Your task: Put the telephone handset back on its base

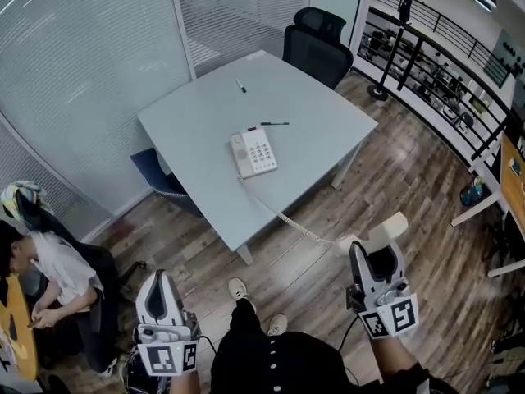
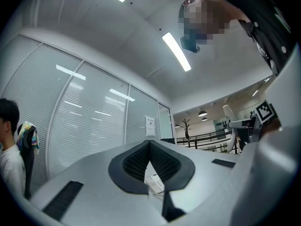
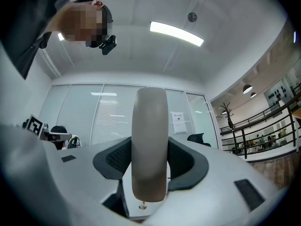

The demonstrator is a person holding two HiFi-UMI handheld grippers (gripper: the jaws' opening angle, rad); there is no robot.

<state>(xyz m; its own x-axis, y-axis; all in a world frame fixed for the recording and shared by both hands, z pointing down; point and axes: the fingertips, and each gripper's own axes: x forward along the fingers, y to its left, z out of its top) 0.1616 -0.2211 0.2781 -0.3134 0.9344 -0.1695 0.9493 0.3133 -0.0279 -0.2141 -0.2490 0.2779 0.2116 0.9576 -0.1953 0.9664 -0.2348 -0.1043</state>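
Right hand-held gripper [image 1: 376, 257] pinches handset [image 1: 387, 226], well off bench [image 1: 205, 130]; left hand-held gripper [image 1: 161, 281] pressed together, empty. I reckon stretched cord [image 1: 285, 217] could drag base [image 1: 253, 153] toward bench edge if I pull back.

table [image 1: 205, 130] — 1 | telephone base [image 1: 256, 153] — 1 | handset [image 1: 385, 228] — 1 | pens [image 1: 240, 85] [image 1: 275, 124] — 2 | chairs [image 1: 316, 43] [image 1: 160, 179] — 2 | grippers [image 1: 160, 279] [image 1: 373, 257] — 2

Cream handset [image 3: 149, 145], white base [image 1: 253, 153], grey table [image 1: 197, 130].
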